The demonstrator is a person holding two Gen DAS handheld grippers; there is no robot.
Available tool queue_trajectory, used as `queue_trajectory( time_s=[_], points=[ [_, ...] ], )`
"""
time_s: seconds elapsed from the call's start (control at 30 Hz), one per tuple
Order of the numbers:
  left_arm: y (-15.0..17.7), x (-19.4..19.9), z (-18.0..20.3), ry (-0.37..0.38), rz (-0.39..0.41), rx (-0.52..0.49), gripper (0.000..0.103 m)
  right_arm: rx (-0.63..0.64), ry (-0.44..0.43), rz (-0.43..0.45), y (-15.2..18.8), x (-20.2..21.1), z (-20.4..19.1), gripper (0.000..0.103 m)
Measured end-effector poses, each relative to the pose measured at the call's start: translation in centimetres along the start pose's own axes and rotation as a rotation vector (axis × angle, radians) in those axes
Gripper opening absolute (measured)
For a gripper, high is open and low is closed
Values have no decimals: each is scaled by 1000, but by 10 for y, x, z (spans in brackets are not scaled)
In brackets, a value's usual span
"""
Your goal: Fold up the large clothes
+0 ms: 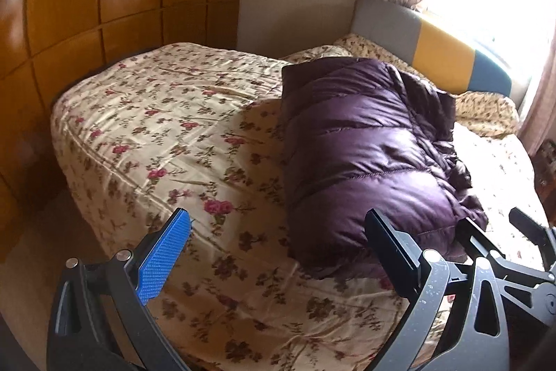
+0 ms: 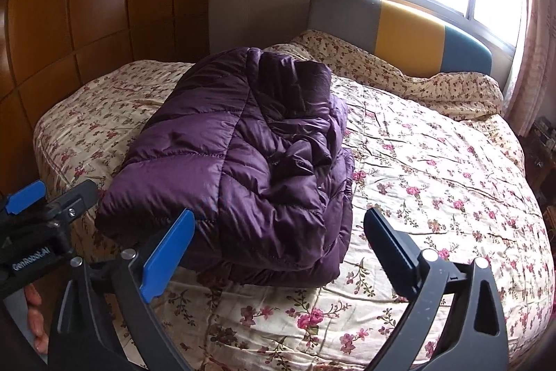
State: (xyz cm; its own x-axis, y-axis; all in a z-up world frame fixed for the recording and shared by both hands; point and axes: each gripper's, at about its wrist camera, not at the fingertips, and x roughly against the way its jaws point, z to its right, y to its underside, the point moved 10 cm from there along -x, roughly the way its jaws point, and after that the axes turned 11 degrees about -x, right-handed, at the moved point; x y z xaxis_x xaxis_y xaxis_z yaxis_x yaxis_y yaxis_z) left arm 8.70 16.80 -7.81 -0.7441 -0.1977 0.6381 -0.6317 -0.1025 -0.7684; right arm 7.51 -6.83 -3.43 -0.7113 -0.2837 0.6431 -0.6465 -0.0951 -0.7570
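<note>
Jacket (image 2: 243, 162) is folded on bed (image 2: 434, 179); both tongs (image 1: 278, 252) (image 2: 278, 249) are held wide, empty. Puffy layers could spring open if nudged.

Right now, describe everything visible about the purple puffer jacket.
The purple puffer jacket is shiny, quilted in stitched panels, and looks like padded nylon. It lies folded into a thick rectangular bundle, with creased layers bunched along one side. It rests on the floral bedspread, toward the bed's near edge. Neither gripper touches it.
</note>
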Motion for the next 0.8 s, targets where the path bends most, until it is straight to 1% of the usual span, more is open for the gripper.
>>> queue_trajectory(
  time_s=[0.2, 0.37, 0.57, 0.8],
  points=[
    [0, 5, -9, -54, 10, -13, 100, 27, 4, 3, 2, -1, -6, 98],
    [-3, 10, -11, -74, 23, -19, 100, 28, 1, 7, 2, -2, -7, 99],
    [-3, 11, -6, -53, 14, -16, 100, 17, 4, 9, 2, -1, -3, 99],
    [-6, 15, -2, -46, 30, -17, 100, 11, 11, 7, 4, 1, 1, 99]
  ],
)
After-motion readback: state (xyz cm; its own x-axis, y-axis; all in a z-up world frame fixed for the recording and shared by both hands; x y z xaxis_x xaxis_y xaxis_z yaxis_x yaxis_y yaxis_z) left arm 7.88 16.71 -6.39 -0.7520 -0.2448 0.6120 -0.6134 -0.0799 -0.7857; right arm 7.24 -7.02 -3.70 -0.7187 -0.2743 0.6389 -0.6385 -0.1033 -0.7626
